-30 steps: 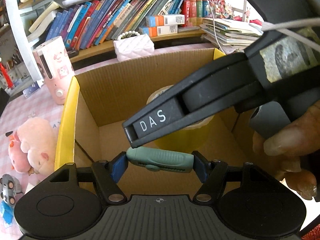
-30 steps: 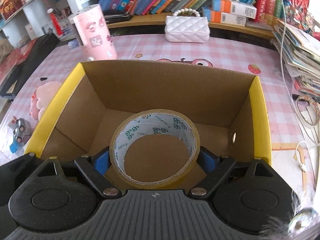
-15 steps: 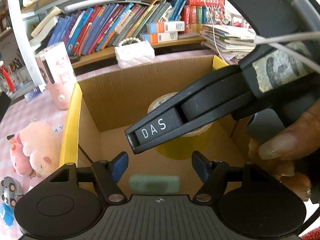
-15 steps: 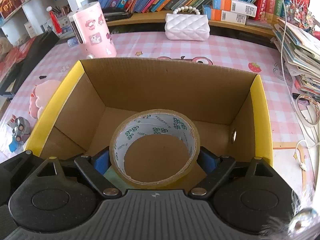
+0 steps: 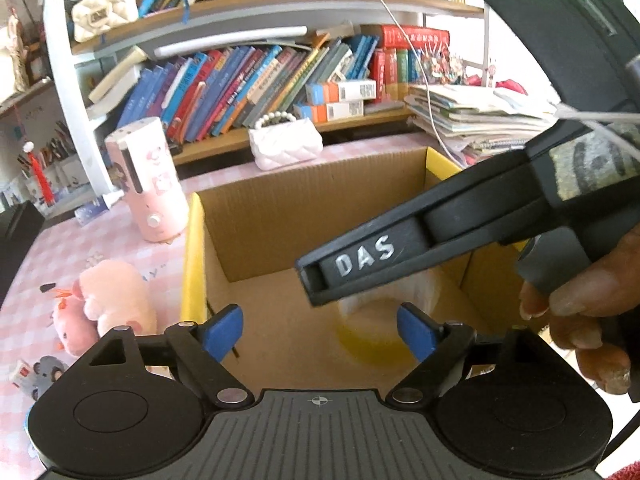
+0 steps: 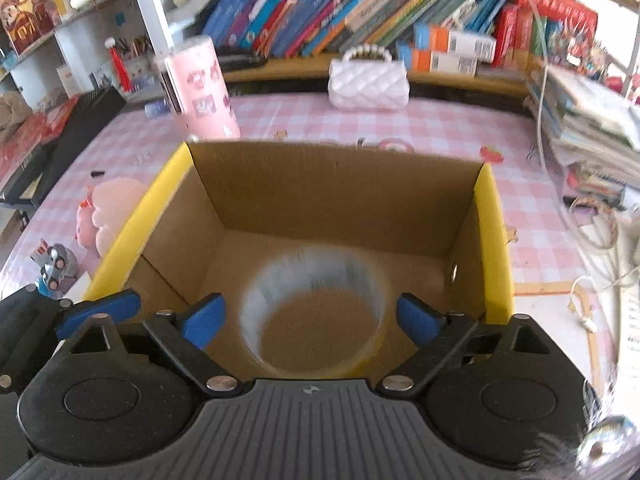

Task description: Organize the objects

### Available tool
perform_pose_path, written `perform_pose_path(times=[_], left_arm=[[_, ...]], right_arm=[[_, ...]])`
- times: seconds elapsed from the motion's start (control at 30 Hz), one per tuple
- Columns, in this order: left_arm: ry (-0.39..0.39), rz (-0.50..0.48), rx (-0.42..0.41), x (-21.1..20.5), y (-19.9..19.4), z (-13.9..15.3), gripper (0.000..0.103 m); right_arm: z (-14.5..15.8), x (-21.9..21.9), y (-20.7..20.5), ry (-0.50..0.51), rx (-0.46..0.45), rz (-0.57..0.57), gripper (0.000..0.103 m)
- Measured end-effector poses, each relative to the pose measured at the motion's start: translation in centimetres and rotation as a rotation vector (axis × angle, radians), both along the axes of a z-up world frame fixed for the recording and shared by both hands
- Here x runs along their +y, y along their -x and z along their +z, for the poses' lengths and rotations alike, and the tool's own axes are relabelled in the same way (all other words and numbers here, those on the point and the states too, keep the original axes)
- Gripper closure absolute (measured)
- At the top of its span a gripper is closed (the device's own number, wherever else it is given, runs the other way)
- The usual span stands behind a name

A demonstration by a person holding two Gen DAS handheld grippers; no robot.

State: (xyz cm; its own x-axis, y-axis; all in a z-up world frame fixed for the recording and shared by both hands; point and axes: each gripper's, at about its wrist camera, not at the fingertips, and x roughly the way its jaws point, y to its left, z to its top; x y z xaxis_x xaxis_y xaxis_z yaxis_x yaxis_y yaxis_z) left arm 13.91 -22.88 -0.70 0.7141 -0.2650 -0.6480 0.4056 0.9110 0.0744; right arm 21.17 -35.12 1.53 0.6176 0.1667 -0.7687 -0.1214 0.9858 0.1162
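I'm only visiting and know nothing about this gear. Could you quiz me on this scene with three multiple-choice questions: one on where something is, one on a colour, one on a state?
1. Where is the roll of clear tape?
A. on the bookshelf
B. inside the open cardboard box
C. on the pink checked tablecloth

2. What colour are the box's side flaps?
A. yellow
B. green
C. white

3. How is the right gripper?
A. clamped on the tape
C. fingers apart, pads off the tape
B. out of sight

Answers:
1 B, the box walls surround the roll.
2 A, both side edges are yellow.
3 C, its jaws are opening, with gaps between each blue pad and the roll.
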Motion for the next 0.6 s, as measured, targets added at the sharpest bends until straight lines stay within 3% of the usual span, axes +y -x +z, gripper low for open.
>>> perform_pose_path(times=[0.33,0.6], left_arm=[[0.052,0.015,-0.040,2.7,2.8,1.5,0.016],[0.102,0.024,-0.038,5.6,5.1,2.0,0.016]], right_arm=[[3.7,0.9,4.3,0.031,-0.179,-0.065,0.009],[4.8,1.0,9.8,0.041,-0.289,-0.213,0.009]])
